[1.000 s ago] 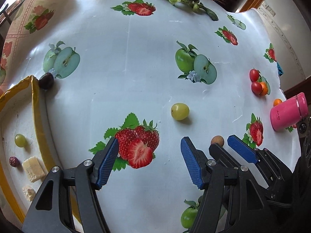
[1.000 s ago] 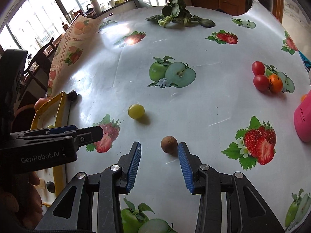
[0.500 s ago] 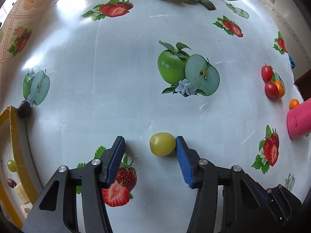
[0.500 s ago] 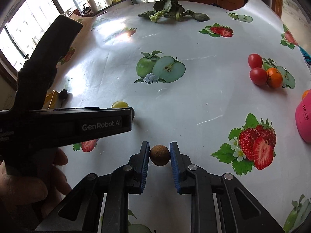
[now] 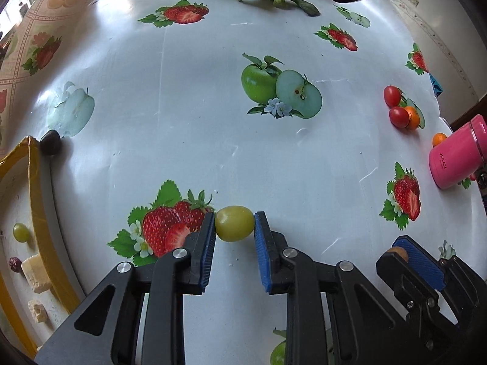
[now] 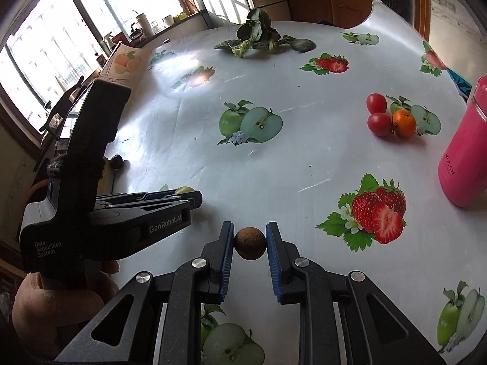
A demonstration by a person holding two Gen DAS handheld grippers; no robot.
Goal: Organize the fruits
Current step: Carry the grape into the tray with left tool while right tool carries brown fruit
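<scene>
Fruit is scattered all over this printed tablecloth (image 5: 188, 140), and the yellow-rimmed tray (image 5: 38, 194) at the left edge looks like the collecting spot, since a green grape (image 5: 21, 232) and some pale chunks already sit inside it. A dark round fruit (image 5: 50, 142) rests just outside the tray's corner. Over on the far right, two cherry tomatoes (image 6: 377, 112) and a small orange (image 6: 404, 123) huddle together near a pink bottle (image 6: 465, 152), well apart from the tray, so those are probably later pickups.

Both hands are grabbing at once, which makes sense to me: two small round things lying near each other, one trip to the tray.

The left gripper (image 5: 235, 231) is closed down on a yellow-green grape (image 5: 234, 223), blue pads pressing it from both sides right beside a printed strawberry. The grape seems to sit right at table level, though I can't tell for sure whether it's lifted.

The right gripper (image 6: 250, 243) is clamped on a small brown round fruit (image 6: 249, 243), maybe a longan, pads touching it left and right. Whether it's clear of the cloth I can't say either.

Grapes are soft and slippery, so I'd guess squeezing too hard or popping it sideways is the risk here.
</scene>
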